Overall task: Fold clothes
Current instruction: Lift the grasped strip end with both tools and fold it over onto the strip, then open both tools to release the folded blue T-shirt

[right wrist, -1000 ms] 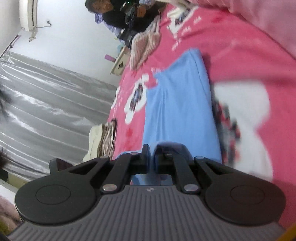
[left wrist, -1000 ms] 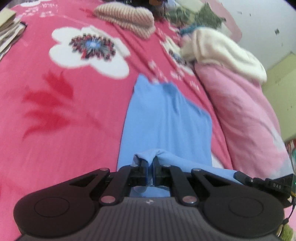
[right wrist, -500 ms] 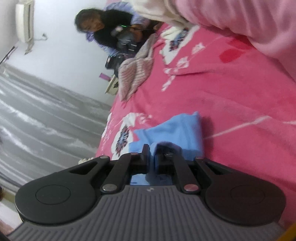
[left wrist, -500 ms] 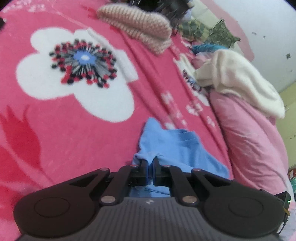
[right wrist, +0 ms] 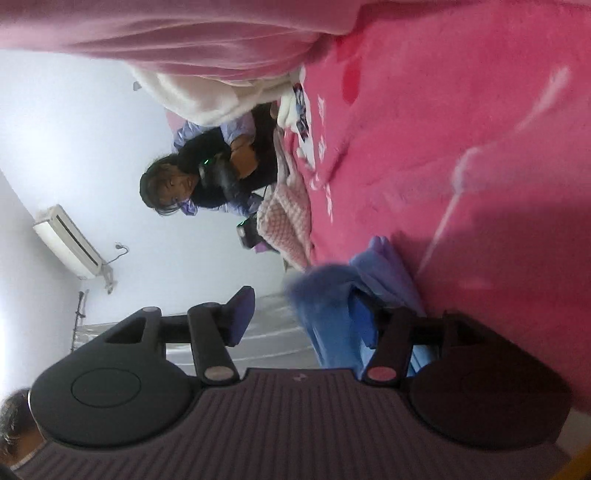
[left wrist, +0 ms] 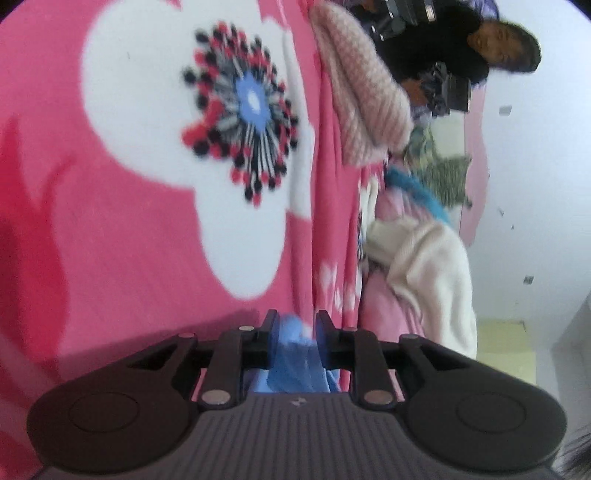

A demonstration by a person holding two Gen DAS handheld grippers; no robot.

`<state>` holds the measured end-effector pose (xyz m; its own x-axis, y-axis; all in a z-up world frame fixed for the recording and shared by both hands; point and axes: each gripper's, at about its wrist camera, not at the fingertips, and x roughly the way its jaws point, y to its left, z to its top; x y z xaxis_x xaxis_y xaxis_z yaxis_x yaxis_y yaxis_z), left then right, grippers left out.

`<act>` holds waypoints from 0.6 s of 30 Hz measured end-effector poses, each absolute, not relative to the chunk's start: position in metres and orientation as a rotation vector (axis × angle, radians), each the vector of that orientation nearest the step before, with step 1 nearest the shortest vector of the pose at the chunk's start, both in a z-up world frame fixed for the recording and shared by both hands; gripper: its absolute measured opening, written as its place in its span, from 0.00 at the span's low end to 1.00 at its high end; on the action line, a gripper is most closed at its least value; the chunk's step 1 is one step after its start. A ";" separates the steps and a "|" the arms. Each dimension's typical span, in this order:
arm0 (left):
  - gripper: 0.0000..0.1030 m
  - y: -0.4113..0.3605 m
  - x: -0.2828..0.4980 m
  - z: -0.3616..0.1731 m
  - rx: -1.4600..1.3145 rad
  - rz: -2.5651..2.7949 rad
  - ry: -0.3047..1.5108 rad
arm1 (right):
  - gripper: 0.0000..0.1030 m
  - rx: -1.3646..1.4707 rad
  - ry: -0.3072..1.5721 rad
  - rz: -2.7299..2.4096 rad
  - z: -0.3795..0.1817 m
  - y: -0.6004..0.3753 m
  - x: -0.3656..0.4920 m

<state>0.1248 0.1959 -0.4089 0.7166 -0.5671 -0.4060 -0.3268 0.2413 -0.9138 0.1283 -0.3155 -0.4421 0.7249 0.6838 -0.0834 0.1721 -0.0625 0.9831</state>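
Both grippers have just been opening around the blue garment (left wrist: 291,354). On my left gripper (left wrist: 293,328) the jaws stand slightly apart with the bunched cloth between them; the pads no longer seem to press it, so I read that grip as released. My right gripper (right wrist: 310,314) stands much wider, with one finger clear in the air against the grey curtain (right wrist: 273,332) and the other at the edge of the blue garment (right wrist: 332,295), which sits loose in the gap.

The blue garment lies bunched on the pink floral blanket (left wrist: 129,258), right at my fingertips in both views. Just past it, in the left view, a big white flower with a blue centre (left wrist: 251,99) is printed on the blanket. Further off lies a pink striped knit (left wrist: 365,96), and beside it a cream fleece (left wrist: 432,266) is heaped on a pale pink quilt (right wrist: 184,33). A person (right wrist: 207,173) sits at the far edge of the bed, holding dark gear. An air conditioner (right wrist: 66,243) hangs on the white wall.
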 end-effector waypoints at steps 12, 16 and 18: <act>0.24 0.115 0.128 -0.349 -0.558 -0.350 0.925 | 0.33 0.528 0.796 0.553 -0.335 -0.247 0.126; 0.21 0.086 0.153 -0.357 -0.402 -0.283 0.923 | 0.24 0.232 0.857 0.509 -0.349 -0.212 0.153; 0.16 0.089 0.163 -0.358 -0.448 -0.228 0.905 | 0.24 0.237 0.825 0.460 -0.351 -0.212 0.163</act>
